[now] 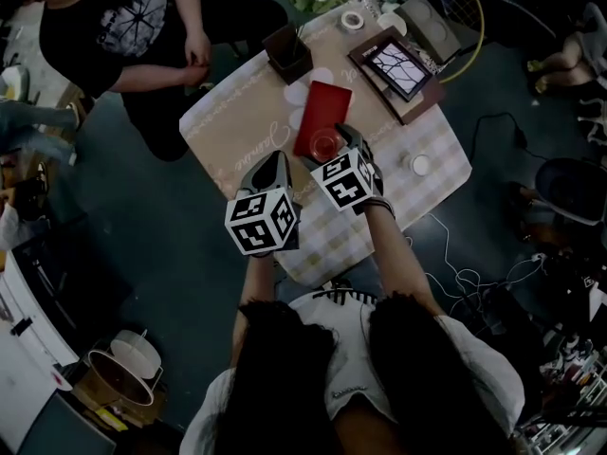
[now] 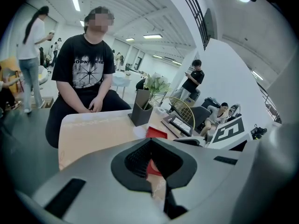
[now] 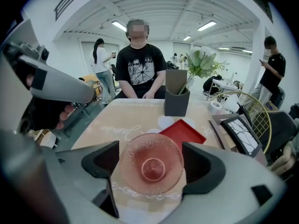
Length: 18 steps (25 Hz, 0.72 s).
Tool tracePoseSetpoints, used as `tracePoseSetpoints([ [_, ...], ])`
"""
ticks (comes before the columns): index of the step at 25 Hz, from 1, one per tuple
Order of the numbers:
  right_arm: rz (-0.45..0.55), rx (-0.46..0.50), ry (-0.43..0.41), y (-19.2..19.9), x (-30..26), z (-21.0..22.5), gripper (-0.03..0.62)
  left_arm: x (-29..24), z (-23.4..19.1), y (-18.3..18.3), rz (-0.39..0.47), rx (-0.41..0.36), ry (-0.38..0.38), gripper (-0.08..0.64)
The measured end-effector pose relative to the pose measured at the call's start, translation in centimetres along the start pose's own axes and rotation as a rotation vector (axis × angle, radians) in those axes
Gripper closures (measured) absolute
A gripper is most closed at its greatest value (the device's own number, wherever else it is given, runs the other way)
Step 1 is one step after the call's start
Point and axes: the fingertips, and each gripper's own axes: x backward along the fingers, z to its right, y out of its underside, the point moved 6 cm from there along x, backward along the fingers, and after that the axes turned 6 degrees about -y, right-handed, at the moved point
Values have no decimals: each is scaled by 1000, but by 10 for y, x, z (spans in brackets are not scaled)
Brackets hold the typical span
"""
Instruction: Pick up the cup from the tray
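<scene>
A clear pinkish cup (image 3: 150,164) sits between the jaws of my right gripper (image 3: 152,164), which is shut on it, its mouth or base facing the camera. In the head view the cup (image 1: 324,146) is at the near end of the red tray (image 1: 322,110), with the right gripper (image 1: 343,142) around it. Behind the cup, the flat tray (image 3: 183,133) holds nothing. My left gripper (image 1: 275,166) hovers over the table just left of the tray. Its jaws (image 2: 152,164) are drawn together with nothing between them, and the tray (image 2: 156,133) shows beyond.
A dark holder with white flowers (image 1: 287,53) stands behind the tray, and a framed picture (image 1: 398,69) lies to the right. A tape roll (image 1: 353,19) and a small white round item (image 1: 419,164) are also on the table. A person (image 1: 142,27) sits at the far side.
</scene>
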Motion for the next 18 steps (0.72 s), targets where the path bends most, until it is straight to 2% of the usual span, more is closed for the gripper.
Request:
tracePoseSetpoints([
  [12, -50, 22, 19, 0, -7, 5, 192, -7, -6, 1, -16, 1, -4, 554],
  [18, -7, 7, 22, -5, 12, 9, 192, -9, -4, -4, -7, -2, 5, 554],
])
